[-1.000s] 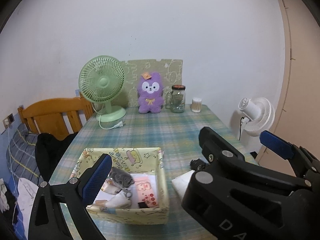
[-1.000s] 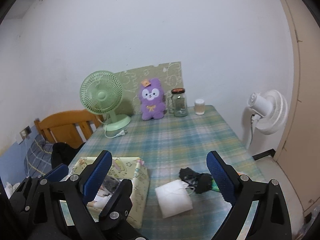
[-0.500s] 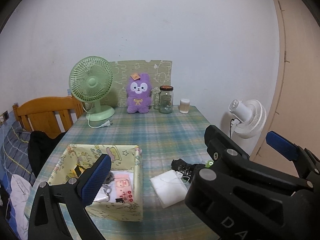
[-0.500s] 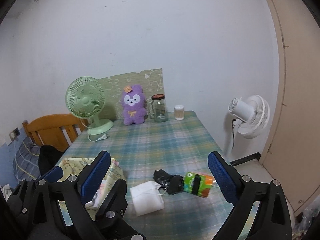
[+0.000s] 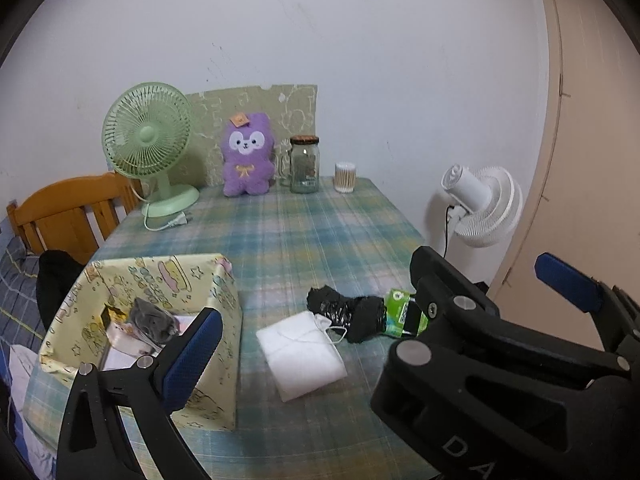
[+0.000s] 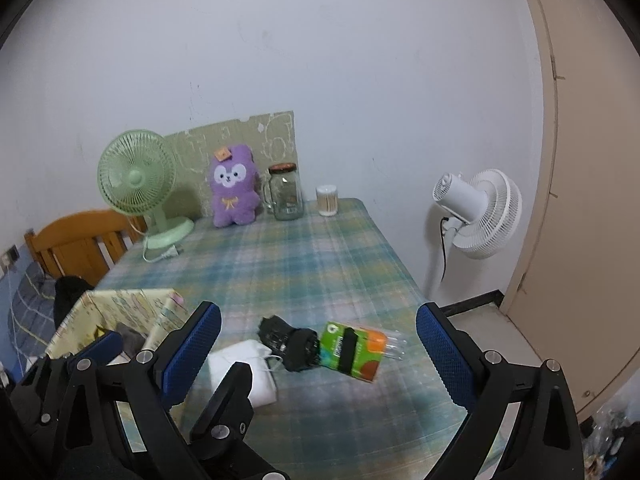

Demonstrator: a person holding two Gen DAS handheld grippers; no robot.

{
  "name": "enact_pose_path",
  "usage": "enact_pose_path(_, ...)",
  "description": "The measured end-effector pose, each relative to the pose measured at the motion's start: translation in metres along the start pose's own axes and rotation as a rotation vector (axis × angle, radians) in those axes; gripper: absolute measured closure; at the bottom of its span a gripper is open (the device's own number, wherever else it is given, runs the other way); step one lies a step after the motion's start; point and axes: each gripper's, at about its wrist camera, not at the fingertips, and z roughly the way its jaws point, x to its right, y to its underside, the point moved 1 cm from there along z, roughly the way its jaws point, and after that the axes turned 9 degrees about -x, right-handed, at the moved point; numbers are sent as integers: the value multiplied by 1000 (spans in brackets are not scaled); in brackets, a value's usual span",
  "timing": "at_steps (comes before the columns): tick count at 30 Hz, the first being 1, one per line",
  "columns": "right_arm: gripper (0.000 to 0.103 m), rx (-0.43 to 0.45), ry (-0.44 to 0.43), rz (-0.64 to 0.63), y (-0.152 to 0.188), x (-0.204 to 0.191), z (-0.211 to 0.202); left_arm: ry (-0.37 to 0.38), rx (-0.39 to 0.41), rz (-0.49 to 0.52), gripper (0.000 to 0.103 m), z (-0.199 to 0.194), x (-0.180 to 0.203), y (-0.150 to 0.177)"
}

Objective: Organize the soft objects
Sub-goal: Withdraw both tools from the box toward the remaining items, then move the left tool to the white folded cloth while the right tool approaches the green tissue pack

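The left gripper [image 5: 380, 316] and the right gripper [image 6: 318, 354] are side by side, jaws wide apart, holding nothing.

Box [image 5: 224, 320] sits left of mask [image 5: 300, 356]; plush toy [image 5: 248, 154] stands behind them.

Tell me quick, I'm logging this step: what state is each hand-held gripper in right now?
Left hand-held gripper: open, holding nothing.
Right hand-held gripper: open, holding nothing.
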Motion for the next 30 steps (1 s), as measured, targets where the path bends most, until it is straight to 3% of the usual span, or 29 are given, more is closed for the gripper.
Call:
enact_pose_path(19, 3, -94, -35, 30, 33, 28, 51, -22, -106, 13, 0, 55, 19, 24)
enact_pose_path(30, 3, -159, -43, 64, 45, 39, 80, -92, -203, -7, 0, 90, 15, 35)
